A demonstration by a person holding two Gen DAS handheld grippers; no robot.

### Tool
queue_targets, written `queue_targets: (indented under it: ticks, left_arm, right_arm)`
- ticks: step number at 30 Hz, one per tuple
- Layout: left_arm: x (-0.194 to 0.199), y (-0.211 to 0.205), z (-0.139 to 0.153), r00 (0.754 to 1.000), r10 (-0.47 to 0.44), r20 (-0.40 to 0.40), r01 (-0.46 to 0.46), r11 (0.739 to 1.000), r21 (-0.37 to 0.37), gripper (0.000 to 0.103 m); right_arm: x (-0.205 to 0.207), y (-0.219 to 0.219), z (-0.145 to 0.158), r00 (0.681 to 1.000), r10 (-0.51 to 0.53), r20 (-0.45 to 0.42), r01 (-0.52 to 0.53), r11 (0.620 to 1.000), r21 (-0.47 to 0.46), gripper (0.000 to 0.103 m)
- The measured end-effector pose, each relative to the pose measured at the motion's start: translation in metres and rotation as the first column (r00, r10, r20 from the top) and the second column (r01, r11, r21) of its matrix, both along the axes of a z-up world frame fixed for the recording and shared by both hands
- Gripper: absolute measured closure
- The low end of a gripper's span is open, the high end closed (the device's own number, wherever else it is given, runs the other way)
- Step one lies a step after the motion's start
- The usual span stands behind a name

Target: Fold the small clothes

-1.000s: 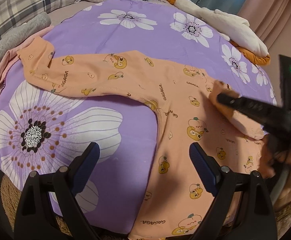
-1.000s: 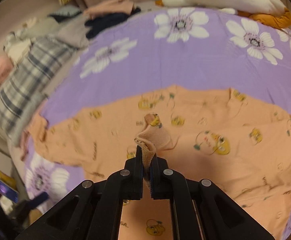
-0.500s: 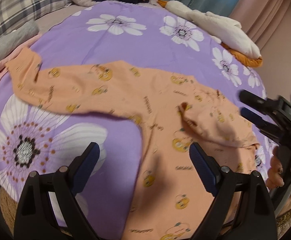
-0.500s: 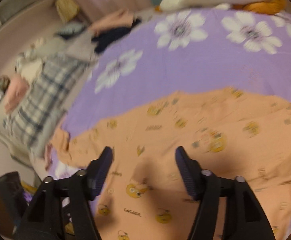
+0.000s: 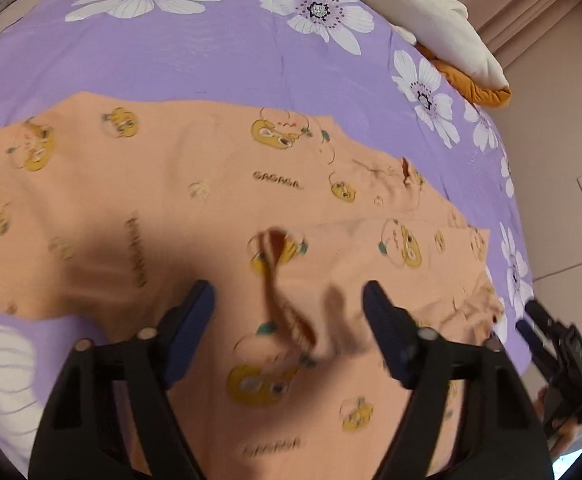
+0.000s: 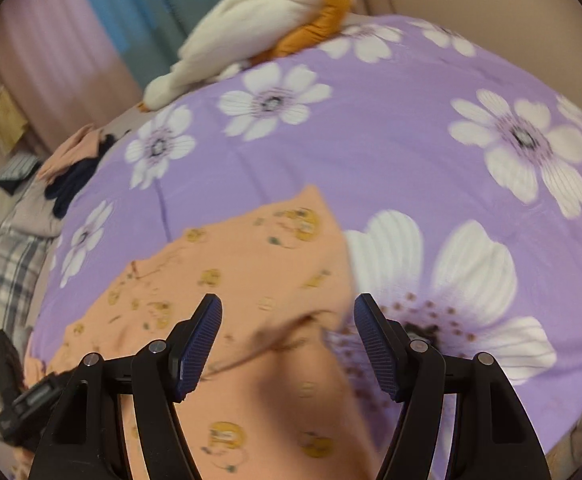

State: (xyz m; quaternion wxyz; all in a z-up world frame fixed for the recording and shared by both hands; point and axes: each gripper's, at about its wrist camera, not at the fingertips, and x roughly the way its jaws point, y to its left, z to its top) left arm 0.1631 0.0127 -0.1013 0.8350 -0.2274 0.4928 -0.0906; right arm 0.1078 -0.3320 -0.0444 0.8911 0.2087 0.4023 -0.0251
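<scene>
Left gripper [image 5: 289, 312] closing over orange garment [image 5: 211, 200]; right gripper [image 6: 287, 332] open

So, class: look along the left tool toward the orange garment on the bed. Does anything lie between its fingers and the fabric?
Nothing visible does. The left tool hangs over the orange garment, its jaws closing with only a raised fold of that same fabric between them. The white and mustard clothes lie far off at the purple bedspread's edge.

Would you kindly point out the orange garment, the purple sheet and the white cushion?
orange garment [image 5: 195, 184]: left wrist view, its flat middle.
purple sheet [image 6: 391, 140]: right wrist view, bare purple area.
white cushion [image 5: 431, 16]: left wrist view, its top.
</scene>
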Motion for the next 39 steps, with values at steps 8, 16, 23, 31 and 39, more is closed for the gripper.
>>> queue_targets:
  ticks: [8,16,23,31,39]
  left_arm:
    - [0.004,-0.005,0.003,0.999,0.008,0.032,-0.007,1.000,-0.023,0.095]
    - [-0.005,0.028,0.044,0.986,0.089,0.144,-0.096,0.995,0.041,0.096]
    - [-0.002,0.049,0.025,0.982,0.140,0.124,-0.156,0.979,0.129,0.098]
    - [-0.009,0.057,0.011,0.990,0.128,0.059,-0.133,0.987,0.085,0.097]
    - [-0.025,0.054,0.007,0.995,0.100,0.010,-0.099,0.995,-0.028,0.050]
  right_arm:
    - [-0.003,-0.016,-0.020,0.999,-0.021,-0.035,0.024,0.996,0.084,0.034]
    - [-0.004,-0.014,-0.017,1.000,0.000,-0.015,0.002,0.995,0.096,0.034]
    - [0.007,0.000,-0.026,0.998,0.048,-0.042,-0.044,0.993,0.107,0.034]
    - [0.012,0.004,-0.033,0.996,0.056,-0.075,-0.048,0.994,0.098,0.034]
    - [0.008,-0.003,-0.030,0.998,0.032,-0.059,-0.025,0.993,0.115,0.034]
